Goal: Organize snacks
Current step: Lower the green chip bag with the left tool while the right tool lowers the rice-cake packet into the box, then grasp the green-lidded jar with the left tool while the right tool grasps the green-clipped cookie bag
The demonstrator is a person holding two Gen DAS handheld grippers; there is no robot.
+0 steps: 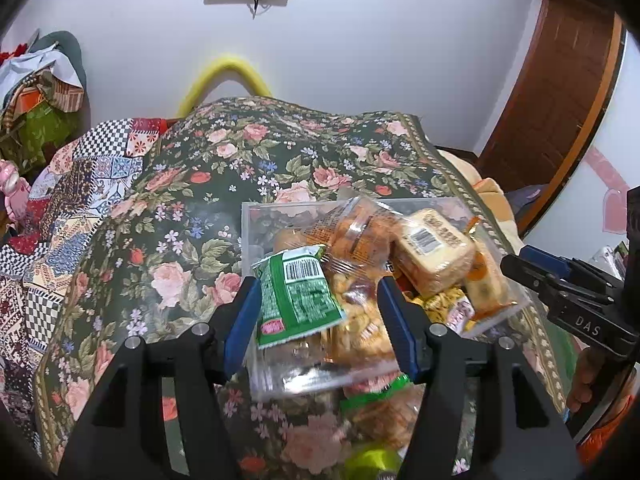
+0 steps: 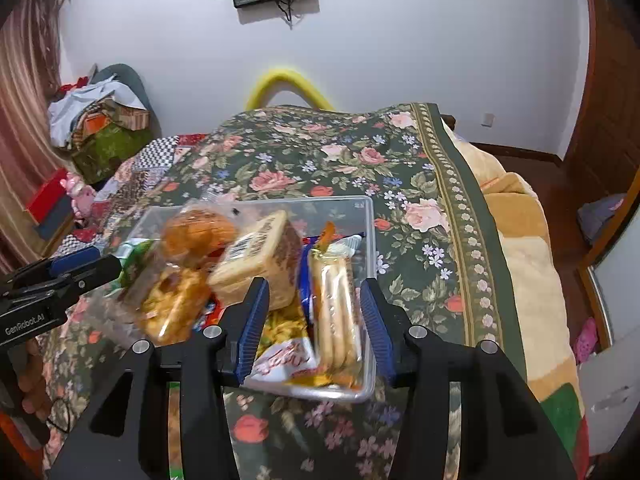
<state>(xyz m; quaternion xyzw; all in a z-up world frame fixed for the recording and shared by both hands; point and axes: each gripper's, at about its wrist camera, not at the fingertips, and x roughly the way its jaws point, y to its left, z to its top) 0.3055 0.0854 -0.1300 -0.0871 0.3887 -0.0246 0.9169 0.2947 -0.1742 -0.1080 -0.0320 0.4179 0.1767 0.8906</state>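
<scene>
A bed (image 2: 420, 184) is carrying everything here, and a dark green floral bedspread (image 1: 224, 184) with pink roses is covering most of its top. A patchwork quilt (image 1: 80, 184) with checkered squares is lying along the left side, touching the bedspread's edge. On the right, a cream and tan blanket (image 2: 532, 264) is hanging down past the bedspread's patterned border. A clear plastic container (image 2: 370, 224) is sitting directly on the bedspread, and wrapped snacks are piling above its rim. In the left wrist view, a few more snack packets (image 1: 384, 408) are lying on the bedspread just in front of the container, partly blurred.
</scene>
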